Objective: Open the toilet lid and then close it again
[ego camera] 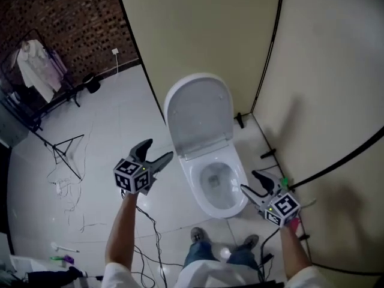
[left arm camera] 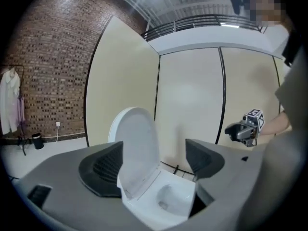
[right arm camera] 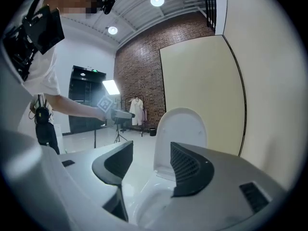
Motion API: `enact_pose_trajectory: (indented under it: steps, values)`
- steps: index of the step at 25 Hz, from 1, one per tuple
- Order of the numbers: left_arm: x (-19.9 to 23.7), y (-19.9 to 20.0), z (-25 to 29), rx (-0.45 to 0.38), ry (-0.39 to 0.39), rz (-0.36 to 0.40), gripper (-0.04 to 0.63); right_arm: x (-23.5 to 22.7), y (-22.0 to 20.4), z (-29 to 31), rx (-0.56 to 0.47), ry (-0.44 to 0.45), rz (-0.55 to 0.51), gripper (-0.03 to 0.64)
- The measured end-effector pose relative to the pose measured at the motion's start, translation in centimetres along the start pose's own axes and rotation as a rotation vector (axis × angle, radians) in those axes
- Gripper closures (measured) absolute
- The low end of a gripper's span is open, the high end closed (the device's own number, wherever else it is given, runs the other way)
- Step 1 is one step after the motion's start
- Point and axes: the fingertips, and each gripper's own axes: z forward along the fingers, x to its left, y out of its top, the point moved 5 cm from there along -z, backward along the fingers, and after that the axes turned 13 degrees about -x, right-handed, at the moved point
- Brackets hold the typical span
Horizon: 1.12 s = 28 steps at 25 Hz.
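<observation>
The floor (ego camera: 108, 119) is big and shiny white, and the tan wall (ego camera: 198, 23) stands right behind the toilet (ego camera: 219, 188). The toilet sits in the corner, just ahead of my feet.

Its lid (ego camera: 198, 113) is up. It stands at the back of the toilet and leans toward the wall. So I think the lifting part is done and the shutting part comes next.

My left tongs (ego camera: 159, 149) hang to the left of the toilet, not touching it. Their two jaws are spread wide apart with nothing in them. My right tongs (ego camera: 249, 180) hang just to the right of the toilet, near the bowl's rim. Their jaws are apart too, not as wide, and they hold nothing.

Here is what could go wrong. The lid looks smooth and slippery. If I pull it forward and it slides off the tongs, it could drop and bang down hard. If I reach in too fast, the tongs could knock the rim. There are also thin cables (ego camera: 69, 185) on the floor left of the toilet, and a foot could catch on them.
</observation>
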Motion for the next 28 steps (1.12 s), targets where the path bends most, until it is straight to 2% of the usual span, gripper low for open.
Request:
enact_pose_trajectory:
  steps: [1,7,13,16,18,20,21,22,28]
  values:
    - [2.1,0.0,1.5,0.013,-0.022,-0.009,0.169,0.7,0.0,0.8,0.012,-0.002,-0.005,0.367]
    - [11.2,1.7,11.2,0.098,-0.151,0.043,0.169,3.1,0.0,1.6,0.060,-0.040,0.000,0.366]
    - [15.6,2.8,18.9,0.145,-0.233,0.043,0.169,3.1,-1.4,-1.0,0.101,-0.160,0.028,0.367]
    - [15.8,3.2,21.1,0.192,-0.278,0.058,0.169,3.1,-1.7,-1.8,0.115,-0.213,0.045,0.367]
    - [15.0,3.0,21.8,0.244,-0.320,0.040,0.170,3.4,-1.9,-2.3,0.117,-0.237,0.061,0.367]
    - [14.3,2.3,21.9,0.290,-0.344,0.019,0.238,3.9,-2.1,-2.7,0.117,-0.253,0.072,0.367]
    - [14.2,2.1,21.7,0.300,-0.341,0.026,0.378,4.1,-2.1,-2.9,0.114,-0.255,0.072,0.367]
    - [14.0,2.1,21.5,0.304,-0.339,0.042,0.399,4.4,-2.1,-2.9,0.108,-0.254,0.071,0.367]
    - [9.7,1.0,19.1,0.314,-0.392,0.201,0.407,5.4,-2.5,-3.7,0.094,-0.216,0.070,0.367]
